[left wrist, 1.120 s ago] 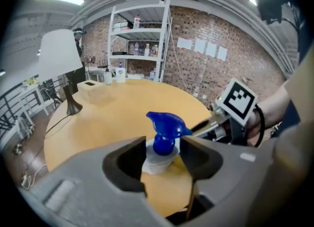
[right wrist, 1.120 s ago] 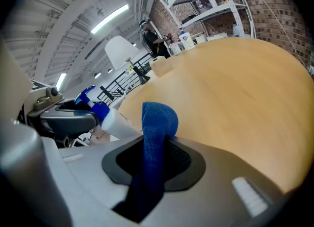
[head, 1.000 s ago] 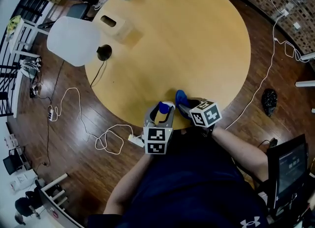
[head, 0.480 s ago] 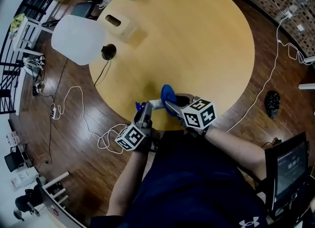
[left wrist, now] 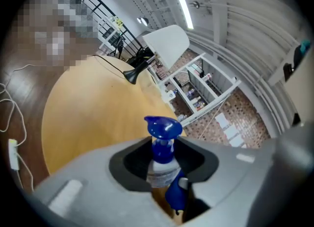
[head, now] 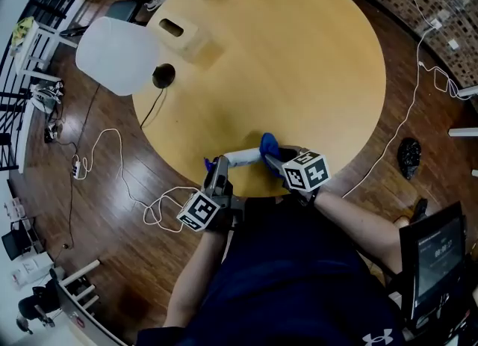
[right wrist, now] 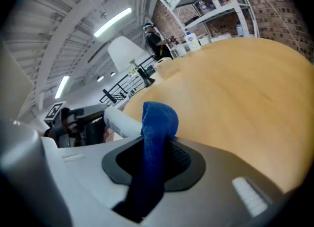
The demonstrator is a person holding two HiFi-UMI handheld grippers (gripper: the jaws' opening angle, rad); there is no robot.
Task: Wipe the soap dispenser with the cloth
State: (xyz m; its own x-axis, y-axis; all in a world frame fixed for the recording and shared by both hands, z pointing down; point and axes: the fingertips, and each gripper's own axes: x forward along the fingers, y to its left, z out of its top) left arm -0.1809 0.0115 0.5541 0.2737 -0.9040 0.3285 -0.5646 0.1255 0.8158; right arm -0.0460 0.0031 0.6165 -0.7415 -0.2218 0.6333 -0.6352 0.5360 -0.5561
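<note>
Your left hand-held gripper is clamped on the soap dispenser. In the left gripper view its jaws grip the neck just under the blue pump head, with the white body running back between them.

From the head view the dispenser lies roughly level, over the near edge of the round counter. Its pump end points to your left and its white body reaches toward your right hand.

Your right hand-held gripper has its jaws part-way closed on the blue cloth. In the right gripper view the cloth stands up from between the jaws as a rounded wad. That wad sits against the right end of the dispenser, whose white body shows just behind it. The two grippers are close together in front of you, their marker cubes facing up.

Farther off on the counter is a wooden tissue box. A lamp with a white shade is at the far left edge, and a white cable loops across the floor.
</note>
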